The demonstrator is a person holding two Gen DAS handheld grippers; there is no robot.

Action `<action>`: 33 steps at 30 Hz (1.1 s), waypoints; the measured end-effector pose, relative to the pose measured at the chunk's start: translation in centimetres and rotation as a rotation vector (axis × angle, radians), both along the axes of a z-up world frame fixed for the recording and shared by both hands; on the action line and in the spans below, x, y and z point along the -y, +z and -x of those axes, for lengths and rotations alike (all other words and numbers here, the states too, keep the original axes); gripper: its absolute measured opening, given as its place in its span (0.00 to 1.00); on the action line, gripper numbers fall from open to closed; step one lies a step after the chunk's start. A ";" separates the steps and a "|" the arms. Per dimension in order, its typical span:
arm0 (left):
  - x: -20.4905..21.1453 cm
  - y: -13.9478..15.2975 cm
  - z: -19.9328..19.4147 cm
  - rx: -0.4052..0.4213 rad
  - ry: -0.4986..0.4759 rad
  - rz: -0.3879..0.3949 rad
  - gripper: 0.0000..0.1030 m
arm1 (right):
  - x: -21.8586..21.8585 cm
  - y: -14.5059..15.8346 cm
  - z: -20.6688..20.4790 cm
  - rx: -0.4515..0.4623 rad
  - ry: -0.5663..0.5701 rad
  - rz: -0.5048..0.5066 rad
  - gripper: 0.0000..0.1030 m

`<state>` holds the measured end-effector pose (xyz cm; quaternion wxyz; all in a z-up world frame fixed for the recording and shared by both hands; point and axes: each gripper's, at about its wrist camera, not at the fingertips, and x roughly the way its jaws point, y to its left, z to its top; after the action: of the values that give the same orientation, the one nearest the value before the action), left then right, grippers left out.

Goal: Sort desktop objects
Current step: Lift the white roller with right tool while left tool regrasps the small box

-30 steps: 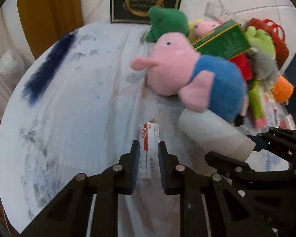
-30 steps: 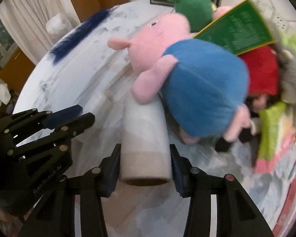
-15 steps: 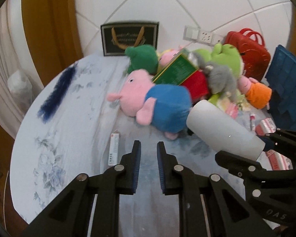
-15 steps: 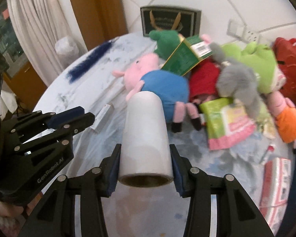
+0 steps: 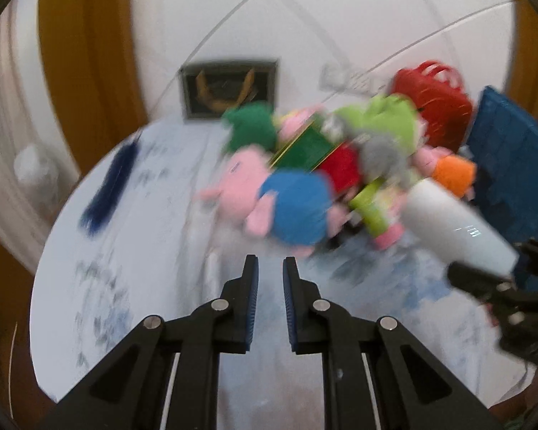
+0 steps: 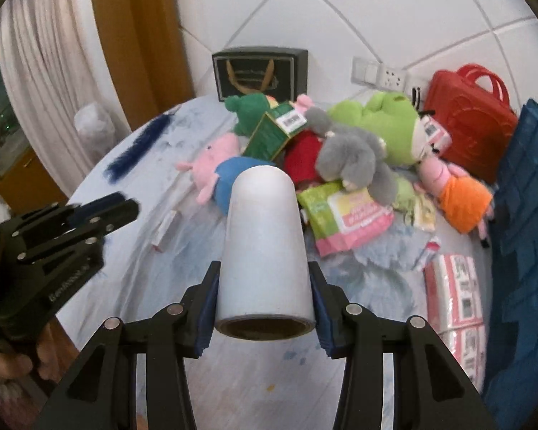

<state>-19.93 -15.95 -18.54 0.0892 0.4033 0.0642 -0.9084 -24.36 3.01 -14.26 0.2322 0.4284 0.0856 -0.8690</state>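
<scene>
Roll of white film sits clamped between the pads of the right gripper, lifted clear of the round table with its open cardboard core toward the camera and its far end pointing at the toy heap ahead. Off to that gripper's left the left gripper hangs with its jaws drawn in to their narrowest, nothing between them, only bare cloth below. Ahead of both lie the pink-and-blue plush pig, the grey plush and a green box, with a small white carton lying near the left gripper's tip and a blue crate off to the right.
</scene>
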 end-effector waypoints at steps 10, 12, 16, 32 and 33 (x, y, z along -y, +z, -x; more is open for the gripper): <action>6.8 -10.1 2.7 0.106 0.106 -0.032 0.14 | 6.8 -11.0 4.1 0.116 0.094 0.023 0.44; 6.7 -10.8 3.8 0.090 0.090 -0.038 0.14 | 8.0 -12.8 5.2 0.127 0.103 0.033 0.44; 5.6 -11.7 5.4 0.081 0.048 -0.008 0.44 | 9.6 -15.5 6.3 0.147 0.084 0.004 0.44; 4.9 -13.0 6.2 0.131 0.047 -0.025 0.18 | 10.3 -16.5 8.1 0.155 0.079 -0.028 0.44; 4.6 -12.5 5.8 0.121 0.048 -0.013 0.18 | 10.5 -16.2 7.8 0.155 0.087 -0.027 0.44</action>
<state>-25.69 -20.52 -31.06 0.1121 0.4564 0.0743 -0.8795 -32.13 -7.47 -30.45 0.2699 0.4934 0.0977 -0.8211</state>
